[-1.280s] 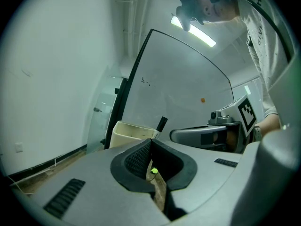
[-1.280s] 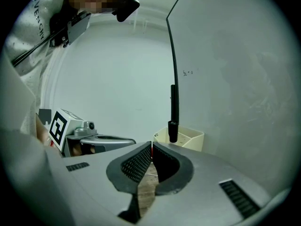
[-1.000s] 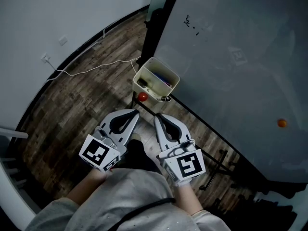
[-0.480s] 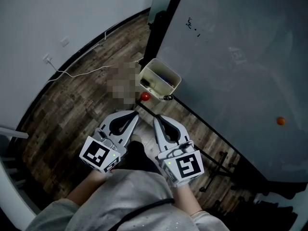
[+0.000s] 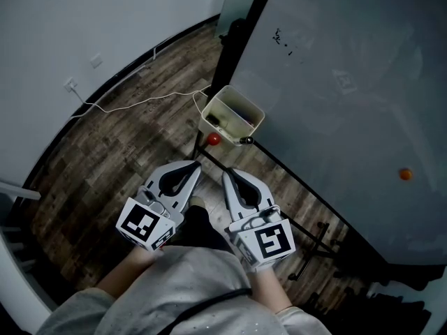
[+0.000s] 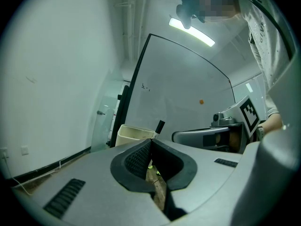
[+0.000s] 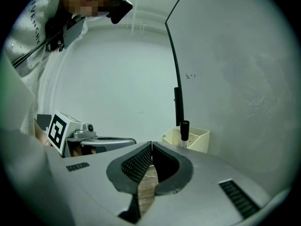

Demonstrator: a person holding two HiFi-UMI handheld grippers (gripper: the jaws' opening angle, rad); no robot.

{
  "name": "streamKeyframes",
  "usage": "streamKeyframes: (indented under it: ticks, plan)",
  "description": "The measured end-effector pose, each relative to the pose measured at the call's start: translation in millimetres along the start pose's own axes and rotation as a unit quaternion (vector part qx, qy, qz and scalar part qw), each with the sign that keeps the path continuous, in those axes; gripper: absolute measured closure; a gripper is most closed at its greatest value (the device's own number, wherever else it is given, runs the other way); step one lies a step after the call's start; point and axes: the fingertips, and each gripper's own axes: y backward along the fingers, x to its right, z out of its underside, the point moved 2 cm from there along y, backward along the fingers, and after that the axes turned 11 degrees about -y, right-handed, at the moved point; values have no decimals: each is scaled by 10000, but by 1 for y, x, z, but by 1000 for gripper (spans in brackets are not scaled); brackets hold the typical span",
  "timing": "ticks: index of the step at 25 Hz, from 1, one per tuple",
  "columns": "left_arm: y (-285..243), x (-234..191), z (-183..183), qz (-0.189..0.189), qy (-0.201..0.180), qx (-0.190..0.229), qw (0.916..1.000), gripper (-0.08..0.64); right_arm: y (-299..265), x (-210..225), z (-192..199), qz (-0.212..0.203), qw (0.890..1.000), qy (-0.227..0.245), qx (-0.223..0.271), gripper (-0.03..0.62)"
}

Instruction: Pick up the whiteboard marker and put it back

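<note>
A whiteboard marker (image 5: 244, 141) with a black cap stands upright at the near corner of a cream box (image 5: 222, 108) fixed to the whiteboard's lower edge. The marker's cap (image 6: 160, 126) shows above the box (image 6: 131, 134) in the left gripper view, and the marker (image 7: 184, 130) stands in the box (image 7: 197, 139) in the right gripper view. My left gripper (image 5: 198, 163) and right gripper (image 5: 225, 171) are held side by side, short of the box, both pointing toward it. Each is shut with its tips touching and nothing between them: left (image 6: 150, 140), right (image 7: 152, 144).
The grey whiteboard (image 5: 349, 82) fills the right side, with an orange magnet (image 5: 405, 174) on it. A red round thing (image 5: 214, 139) sits under the box. A white cable (image 5: 140, 103) runs over the wood floor from a wall outlet (image 5: 70, 84). The stand's black foot (image 5: 314, 246) lies at right.
The box and board have drifted slightly up and right in the head view. Both grippers stay where they were, still shut.
</note>
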Motion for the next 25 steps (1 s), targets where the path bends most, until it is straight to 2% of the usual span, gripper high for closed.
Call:
streamKeyframes:
  ticks: [25]
  plan:
    - [11, 12, -2, 30, -17, -1, 10000, 545, 12, -11, 2, -20, 10000, -57, 52, 572]
